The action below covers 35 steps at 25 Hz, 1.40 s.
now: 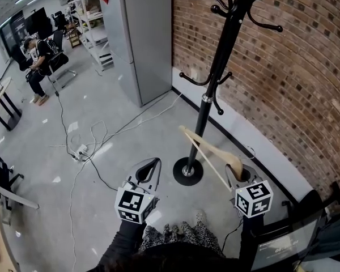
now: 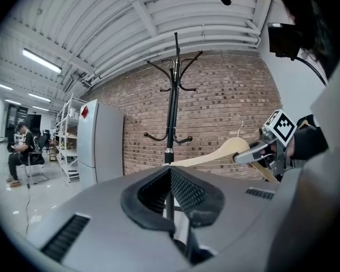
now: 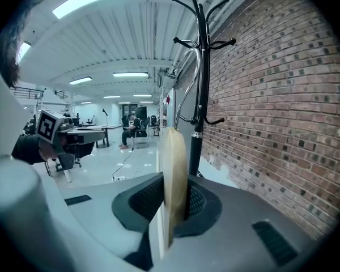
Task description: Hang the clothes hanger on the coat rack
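Observation:
A black coat rack (image 1: 215, 78) stands on a round base (image 1: 188, 171) close to the brick wall, with curved hooks at mid-height and at the top. My right gripper (image 1: 237, 175) is shut on the wooden clothes hanger (image 1: 207, 151), whose arm reaches left toward the pole. In the right gripper view the hanger (image 3: 173, 157) stands edge-on between the pads, and its metal hook (image 3: 184, 78) curves up beside the coat rack (image 3: 201, 67). My left gripper (image 1: 152, 166) is to the left of the base, shut and holding nothing. In the left gripper view the coat rack (image 2: 172, 106) rises straight ahead.
A brick wall (image 1: 283, 67) runs along the right. A tall grey cabinet (image 1: 141, 33) stands behind the rack, with shelving (image 1: 90, 16) further back. Cables and a power strip (image 1: 82, 151) lie on the floor at left. A seated person (image 1: 37, 61) is far left.

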Each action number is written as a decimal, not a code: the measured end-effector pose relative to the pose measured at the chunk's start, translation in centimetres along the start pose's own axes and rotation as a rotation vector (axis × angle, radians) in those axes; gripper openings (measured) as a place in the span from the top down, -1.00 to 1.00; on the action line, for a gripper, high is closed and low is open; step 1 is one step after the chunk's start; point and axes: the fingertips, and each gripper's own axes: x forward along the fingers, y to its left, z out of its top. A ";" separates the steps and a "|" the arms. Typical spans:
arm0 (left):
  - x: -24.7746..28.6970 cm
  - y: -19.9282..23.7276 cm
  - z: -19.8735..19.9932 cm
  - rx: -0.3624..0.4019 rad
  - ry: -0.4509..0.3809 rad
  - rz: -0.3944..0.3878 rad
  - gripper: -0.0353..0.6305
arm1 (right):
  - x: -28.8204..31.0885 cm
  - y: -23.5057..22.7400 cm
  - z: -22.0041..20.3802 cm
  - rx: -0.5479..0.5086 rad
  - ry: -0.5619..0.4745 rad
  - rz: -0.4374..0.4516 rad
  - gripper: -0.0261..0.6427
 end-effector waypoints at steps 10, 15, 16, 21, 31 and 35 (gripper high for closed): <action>6.3 1.0 2.4 0.018 -0.025 0.127 0.88 | 6.7 -6.3 2.0 -0.091 0.019 0.157 0.79; 9.7 0.7 3.9 0.025 -0.035 0.170 0.88 | 10.1 -8.5 3.4 -0.153 0.032 0.259 0.79; 10.2 0.6 4.0 0.024 -0.030 0.180 0.88 | 10.8 -8.9 3.7 -0.163 0.035 0.278 0.79; 11.1 1.2 3.5 0.016 -0.001 0.250 0.88 | 14.1 -9.8 4.2 -0.208 0.056 0.370 0.79; 9.9 3.5 2.2 -0.022 0.038 0.417 0.88 | 19.8 -7.8 3.9 -0.284 0.092 0.538 0.79; 9.3 3.8 1.7 -0.020 0.047 0.452 0.88 | 21.2 -7.1 3.1 -0.298 0.109 0.574 0.79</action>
